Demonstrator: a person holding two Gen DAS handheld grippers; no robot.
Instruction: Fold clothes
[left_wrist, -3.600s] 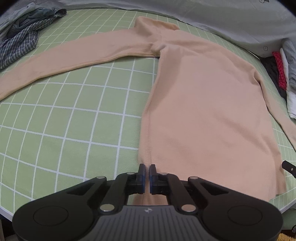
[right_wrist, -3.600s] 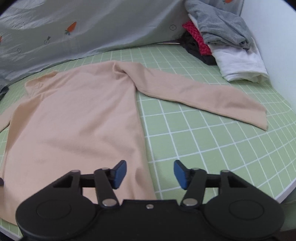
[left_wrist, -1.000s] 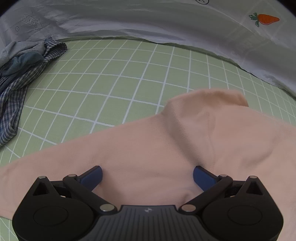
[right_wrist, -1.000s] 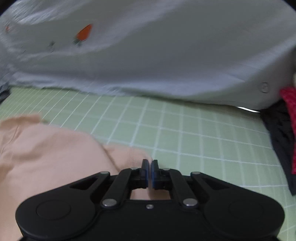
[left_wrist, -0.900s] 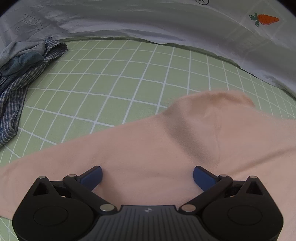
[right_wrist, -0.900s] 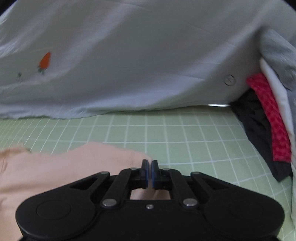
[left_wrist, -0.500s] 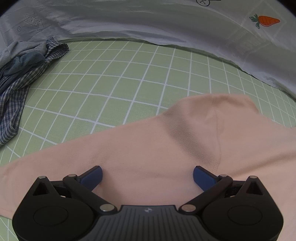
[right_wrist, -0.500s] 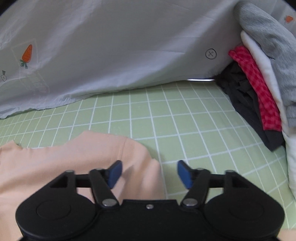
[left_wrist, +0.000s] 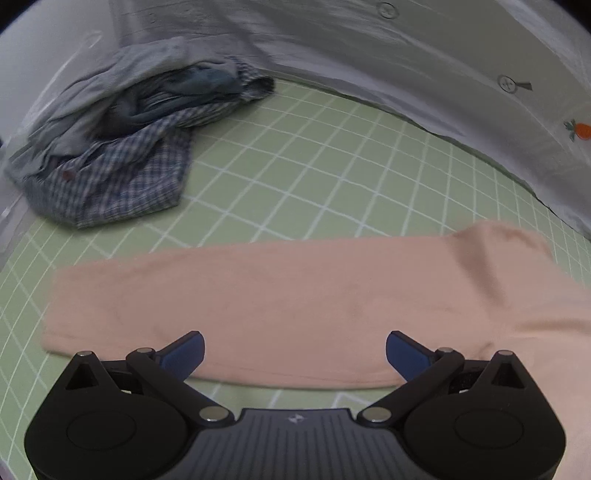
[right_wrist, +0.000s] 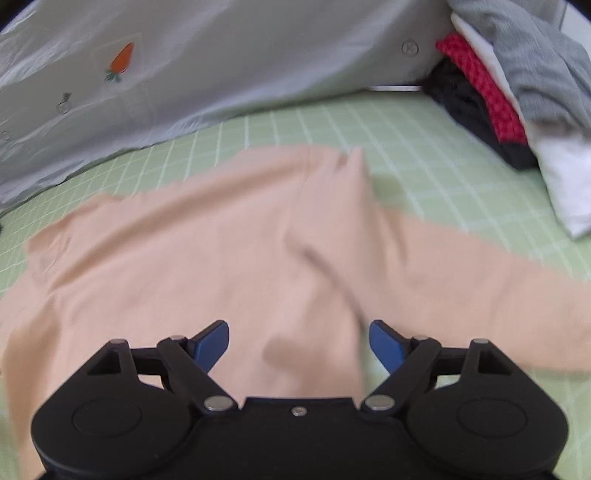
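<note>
The peach long-sleeved top (right_wrist: 192, 251) lies spread flat on the green grid mat (left_wrist: 332, 177), its body under my right gripper and its neck end toward the grey carrot-print sheet (right_wrist: 221, 66) at the back. Its left sleeve (left_wrist: 240, 295) stretches out straight, long axis running across my left view, cuff end at the left, shoulder end at the right where it joins the body. My left gripper (left_wrist: 294, 350) hangs just above that sleeve with its blue fingers spread wide and nothing between them; it is the nearer one to this sleeve. My right gripper (right_wrist: 299, 341) is likewise parted and empty, over the body beside the right armpit, with the right sleeve (right_wrist: 480, 280) running off to the right. Neither sleeve is folded onto the body. A checked shirt heap (left_wrist: 122, 155) sits far left, and a stack of clothes (right_wrist: 517, 92) far right.
</note>
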